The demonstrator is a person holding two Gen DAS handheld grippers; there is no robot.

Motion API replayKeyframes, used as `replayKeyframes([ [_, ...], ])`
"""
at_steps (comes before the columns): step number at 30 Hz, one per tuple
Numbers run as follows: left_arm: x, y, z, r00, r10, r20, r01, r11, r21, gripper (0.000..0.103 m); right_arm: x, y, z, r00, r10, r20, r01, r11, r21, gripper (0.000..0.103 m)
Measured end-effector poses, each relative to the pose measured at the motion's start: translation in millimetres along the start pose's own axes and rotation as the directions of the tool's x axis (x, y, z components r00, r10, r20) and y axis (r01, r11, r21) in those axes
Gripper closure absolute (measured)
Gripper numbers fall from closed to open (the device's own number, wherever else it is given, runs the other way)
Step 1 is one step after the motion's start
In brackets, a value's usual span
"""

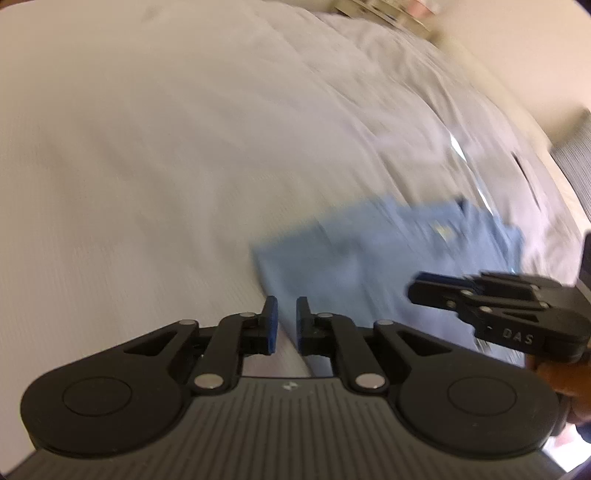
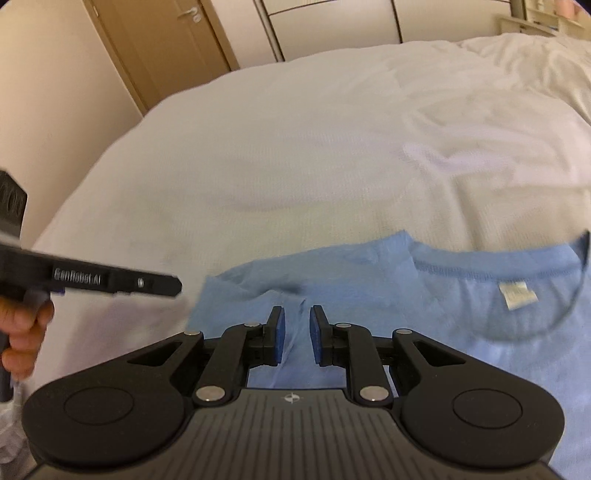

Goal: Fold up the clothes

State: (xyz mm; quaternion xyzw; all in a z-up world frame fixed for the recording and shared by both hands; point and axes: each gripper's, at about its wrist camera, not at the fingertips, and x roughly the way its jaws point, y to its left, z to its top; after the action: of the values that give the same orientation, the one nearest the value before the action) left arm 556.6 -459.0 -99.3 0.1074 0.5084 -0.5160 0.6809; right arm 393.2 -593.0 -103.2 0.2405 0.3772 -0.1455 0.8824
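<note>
A light blue T-shirt (image 2: pixel 443 314) lies flat on the white bed sheet (image 2: pixel 295 147), its round collar and white label (image 2: pixel 517 295) facing up. My right gripper (image 2: pixel 294 332) hovers just over the shirt's left shoulder fold; its jaws stand a little apart and hold nothing. The left gripper (image 2: pixel 173 286) pokes in from the left over bare sheet, with a hand (image 2: pixel 22 332) on its handle. In the blurred left wrist view, my left gripper (image 1: pixel 287 321) is slightly open and empty at the shirt's (image 1: pixel 388 251) near-left edge. The right gripper (image 1: pixel 417 291) hangs over the shirt to the right.
The bed's left edge drops off toward a wooden door (image 2: pixel 177 44) and wardrobe panels (image 2: pixel 332 22). Crumpled white bedding (image 2: pixel 535 62) lies at the far right. A grey cushion (image 1: pixel 576 158) sits beyond the bed in the left wrist view.
</note>
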Motion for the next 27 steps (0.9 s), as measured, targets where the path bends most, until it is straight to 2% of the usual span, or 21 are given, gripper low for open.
replayKeyframes([
  [3,-0.7,-17.0,-30.1,0.998,-0.013,-0.06,0.014,1.0,0.013,0.081,-16.0,14.8,-21.7,0.999,0.026,-0.028,-0.026,1.0,0.001,0.083],
  [5,2.7,-18.9,-47.5,0.996,-0.031,-0.087,0.03,0.999,-0.02,0.081,-22.4,27.5,-41.1,0.997,0.044,-0.071,-0.044,0.999,-0.001,0.083],
  [6,5.0,-19.5,-55.3,0.995,-0.03,-0.098,0.028,0.999,-0.028,0.085,-24.9,32.3,-51.2,0.995,0.051,-0.09,-0.051,0.999,0.004,0.083],
  [7,5.8,-19.3,-61.8,0.994,-0.029,-0.101,0.025,0.999,-0.04,0.096,-27.4,37.1,-61.3,0.992,0.059,-0.109,-0.058,0.998,0.008,0.082],
  [11,-8.0,-5.3,-75.1,0.999,-0.026,-0.025,0.019,0.974,-0.227,0.096,-29.4,43.1,-87.4,0.987,0.055,-0.151,-0.048,0.998,0.049,0.082],
  [13,-13.0,-2.6,-80.8,1.0,-0.013,-0.009,0.01,0.96,-0.281,0.098,-31.6,41.1,-92.3,0.988,0.043,-0.152,-0.033,0.997,0.069,0.082],
  [18,-12.9,-2.6,-80.8,1.0,0.001,0.008,0.001,0.944,-0.329,0.099,-33.3,37.0,-80.0,0.993,0.023,-0.119,-0.017,0.998,0.053,0.079],
  [20,-12.7,-2.6,-79.6,1.0,-0.009,0.005,0.01,0.945,-0.326,0.099,-30.8,37.0,-71.4,0.995,0.016,-0.097,-0.013,0.999,0.031,0.074],
  [22,-12.9,-3.6,-79.2,1.0,-0.001,0.007,0.003,0.949,-0.315,0.099,-27.1,36.7,-62.3,0.997,0.009,-0.075,-0.009,1.0,0.008,0.073],
  [27,-14.8,-7.2,-77.3,0.999,0.025,0.02,-0.018,0.96,-0.279,0.097,13.3,29.5,-26.1,0.999,-0.037,-0.039,0.033,0.996,-0.086,0.073],
])
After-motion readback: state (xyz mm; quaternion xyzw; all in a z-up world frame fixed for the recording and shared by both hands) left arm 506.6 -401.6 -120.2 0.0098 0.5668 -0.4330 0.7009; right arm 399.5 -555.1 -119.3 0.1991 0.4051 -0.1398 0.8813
